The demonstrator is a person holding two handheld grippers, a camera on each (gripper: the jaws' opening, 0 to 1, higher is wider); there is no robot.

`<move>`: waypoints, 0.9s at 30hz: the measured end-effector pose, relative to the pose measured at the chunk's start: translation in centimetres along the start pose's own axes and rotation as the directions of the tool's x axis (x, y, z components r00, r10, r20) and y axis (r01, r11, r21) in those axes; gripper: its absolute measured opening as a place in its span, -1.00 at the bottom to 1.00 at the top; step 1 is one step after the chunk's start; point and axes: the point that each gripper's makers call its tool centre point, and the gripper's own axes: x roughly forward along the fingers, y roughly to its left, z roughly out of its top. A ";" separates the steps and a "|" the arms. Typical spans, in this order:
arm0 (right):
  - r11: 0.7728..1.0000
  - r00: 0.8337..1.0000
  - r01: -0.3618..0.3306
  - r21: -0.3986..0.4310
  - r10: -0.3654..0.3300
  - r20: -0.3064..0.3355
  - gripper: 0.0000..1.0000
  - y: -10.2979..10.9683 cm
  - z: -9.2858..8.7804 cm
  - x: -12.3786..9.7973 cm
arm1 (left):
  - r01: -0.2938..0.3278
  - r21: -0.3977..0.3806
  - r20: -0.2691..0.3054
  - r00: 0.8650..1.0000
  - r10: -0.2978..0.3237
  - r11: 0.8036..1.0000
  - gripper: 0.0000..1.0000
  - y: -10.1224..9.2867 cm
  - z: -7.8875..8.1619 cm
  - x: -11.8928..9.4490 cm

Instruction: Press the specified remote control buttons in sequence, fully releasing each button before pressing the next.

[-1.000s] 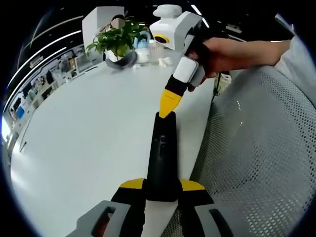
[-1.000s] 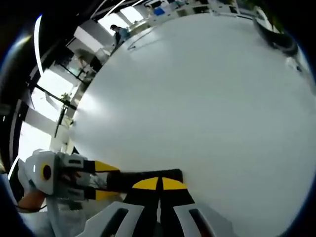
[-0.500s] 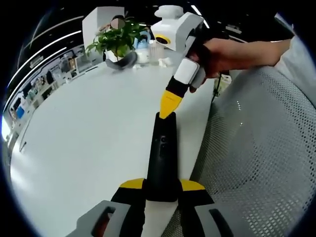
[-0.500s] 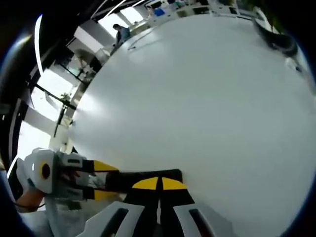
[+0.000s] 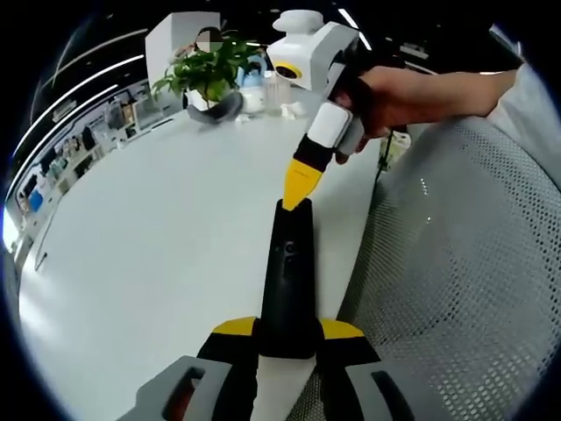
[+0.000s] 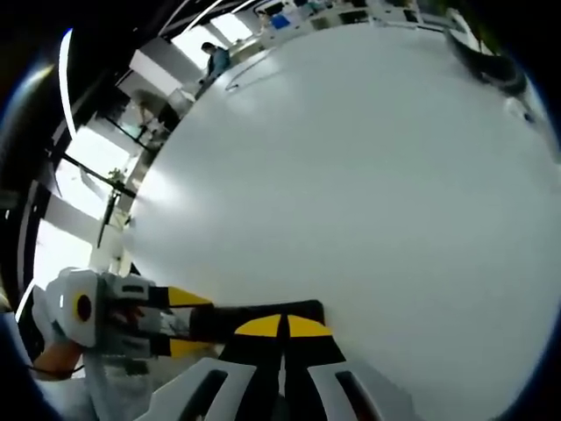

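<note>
Remote control (image 5: 287, 276), black and slim, lies lengthwise over the near edge of the white table (image 5: 158, 254), its near end clamped between the yellow-tipped jaws of the left gripper (image 5: 287, 338), which are closed against both its sides. Right gripper (image 5: 301, 186) enters the left gripper view from the upper right, held by a person's hand (image 5: 412, 96); its yellow jaws are pressed together with nothing between them, and their point meets the far end of the remote. In the right gripper view, the right gripper (image 6: 282, 327) shows the same closed yellow tips over the remote (image 6: 254, 316), with the left gripper (image 6: 175, 320) gripping it from the left. A potted plant (image 5: 210, 74) stands at the table's far end. A grey mesh chair back (image 5: 456, 263) sits just beside the table edge.
</note>
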 end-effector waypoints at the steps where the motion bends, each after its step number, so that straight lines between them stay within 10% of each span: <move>1: 1.000 1.000 -0.005 0.007 0.005 -0.002 -1.00 0.0 0.0 0.0 | 0.000 0.000 0.000 1.000 0.000 1.000 -0.51 0.0 0.0 0.0; 27: 0.999 0.997 -0.010 -0.045 0.007 -0.072 -1.00 0.6 -0.9 0.1 | 0.009 0.009 0.000 1.000 -0.009 1.000 -0.52 -0.3 0.2 0.2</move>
